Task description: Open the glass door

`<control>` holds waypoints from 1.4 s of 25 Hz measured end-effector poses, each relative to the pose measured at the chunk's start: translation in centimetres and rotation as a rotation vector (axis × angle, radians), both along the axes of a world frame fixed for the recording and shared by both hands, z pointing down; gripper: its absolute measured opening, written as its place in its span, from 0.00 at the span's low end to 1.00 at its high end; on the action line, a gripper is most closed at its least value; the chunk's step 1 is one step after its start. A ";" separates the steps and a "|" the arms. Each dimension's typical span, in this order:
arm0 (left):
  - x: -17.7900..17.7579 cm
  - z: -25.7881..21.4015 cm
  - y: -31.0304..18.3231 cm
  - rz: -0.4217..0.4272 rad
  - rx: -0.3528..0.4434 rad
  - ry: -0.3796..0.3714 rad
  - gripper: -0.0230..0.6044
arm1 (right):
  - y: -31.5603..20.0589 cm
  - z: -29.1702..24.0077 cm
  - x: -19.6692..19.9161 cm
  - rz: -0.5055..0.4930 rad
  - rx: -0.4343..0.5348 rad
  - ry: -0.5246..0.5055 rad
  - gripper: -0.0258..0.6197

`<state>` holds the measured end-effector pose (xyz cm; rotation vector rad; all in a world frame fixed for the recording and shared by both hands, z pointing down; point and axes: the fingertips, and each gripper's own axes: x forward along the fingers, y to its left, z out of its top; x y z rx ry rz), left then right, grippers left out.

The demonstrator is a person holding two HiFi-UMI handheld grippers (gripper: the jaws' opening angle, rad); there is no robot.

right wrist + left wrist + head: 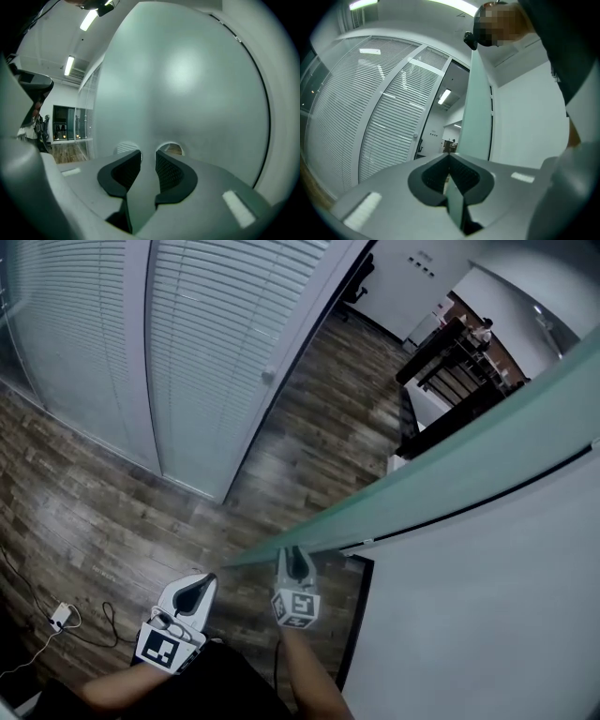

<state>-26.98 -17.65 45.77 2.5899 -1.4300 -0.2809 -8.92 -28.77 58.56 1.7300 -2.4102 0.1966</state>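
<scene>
The frosted glass door [469,465] runs as a green band from lower left to upper right, swung partly away from the white wall. My right gripper [296,553] stands at its near face close to the free edge. In the right gripper view the door [187,84] fills the picture, and the right gripper [148,157] has its jaws apart with nothing gripped, tips close to the glass by two small round holes. My left gripper [208,579] is shut and empty, left of the door's edge. In the left gripper view the left gripper [449,157] points past the door [478,108], seen nearly edge-on.
Partition walls with white blinds [206,352] stand to the left across a wood floor. A white wall [487,615] is at the right. A cable with a plug [61,617] lies on the floor at lower left. Dark furniture [450,381] and a distant person [483,332] stand beyond the doorway.
</scene>
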 end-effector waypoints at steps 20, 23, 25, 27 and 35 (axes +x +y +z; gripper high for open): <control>6.9 -0.8 7.8 0.224 0.054 -0.016 0.04 | 11.3 0.1 5.0 0.027 0.007 -0.018 0.20; 8.0 -0.7 8.5 0.254 0.065 -0.018 0.04 | 13.0 0.3 5.8 0.039 0.011 -0.018 0.20; 8.8 -0.7 9.0 0.273 0.071 -0.020 0.04 | 14.0 0.4 6.3 0.050 0.008 -0.024 0.19; 9.6 -0.7 9.7 0.294 0.069 -0.022 0.04 | 15.0 0.3 6.8 0.059 0.012 -0.025 0.19; 12.1 -0.7 11.5 0.362 0.072 -0.009 0.04 | 18.2 0.5 8.7 0.104 0.019 -0.027 0.19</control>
